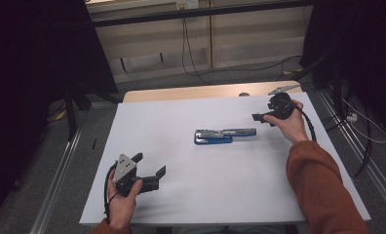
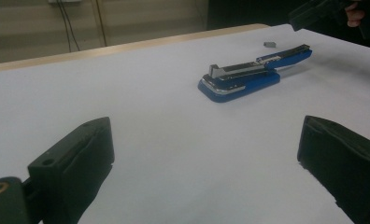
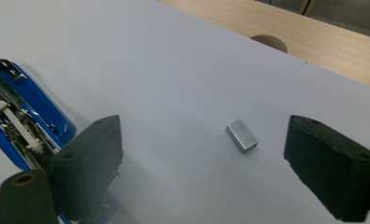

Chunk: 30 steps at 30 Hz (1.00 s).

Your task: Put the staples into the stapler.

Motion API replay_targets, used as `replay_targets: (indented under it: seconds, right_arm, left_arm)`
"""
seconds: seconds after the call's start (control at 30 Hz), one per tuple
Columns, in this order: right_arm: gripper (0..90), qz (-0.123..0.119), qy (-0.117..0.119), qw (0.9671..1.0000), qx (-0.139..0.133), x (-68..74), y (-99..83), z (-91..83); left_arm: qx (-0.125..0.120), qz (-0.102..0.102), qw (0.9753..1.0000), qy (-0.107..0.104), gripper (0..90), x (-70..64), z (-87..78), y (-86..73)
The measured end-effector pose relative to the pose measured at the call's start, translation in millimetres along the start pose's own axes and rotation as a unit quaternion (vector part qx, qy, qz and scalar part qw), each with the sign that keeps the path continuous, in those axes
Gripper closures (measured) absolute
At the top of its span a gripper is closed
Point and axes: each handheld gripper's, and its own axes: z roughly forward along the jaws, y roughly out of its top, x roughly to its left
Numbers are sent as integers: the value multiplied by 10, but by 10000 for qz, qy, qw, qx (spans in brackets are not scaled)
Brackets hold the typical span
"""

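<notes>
blue stapler (image 1: 224, 135) lies between left gripper (image 1: 149, 168) and right gripper (image 1: 257, 117), both jaws apart, empty.

White table (image 1: 191, 195), black cables (image 1: 186, 44) beyond

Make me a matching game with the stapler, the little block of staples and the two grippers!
Things:
1. stapler
2. block of staples
3. left gripper
4. right gripper

Descriptions:
A. small, silver-grey, lying on the white table between open jaws
B. near the table's front left corner, jaws wide apart
C. blue, swung open, in the middle of the table
D. near the table's far right, held by the hand with the rust-coloured sleeve

Pairs: 1-C, 2-A, 3-B, 4-D
</notes>
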Motion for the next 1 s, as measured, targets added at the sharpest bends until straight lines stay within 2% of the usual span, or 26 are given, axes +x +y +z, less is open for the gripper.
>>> replay_targets:
  seconds: [0.1,0.13,0.4,0.7,1.0]
  right_arm:
    - [192,-50,-35,10000,55,-58,44,33]
    - [210,-68,-15,9999,149,-79,62,48]
    - [267,-328,-128,9984,441,-150,190,116]
    - [344,-264,-17,9966,776,-227,175,280]
    - [501,-372,-91,9939,1033,-292,159,384]
  left_arm:
    - [-8,-10,10000,-3,39,0,0,-1]
    - [-6,-15,10000,-6,38,0,0,-1]
    - [8,-2,10000,2,38,6,6,-2]
    - [33,29,10000,-9,38,5,16,-5]
    - [105,-61,9999,-35,37,25,26,-19]
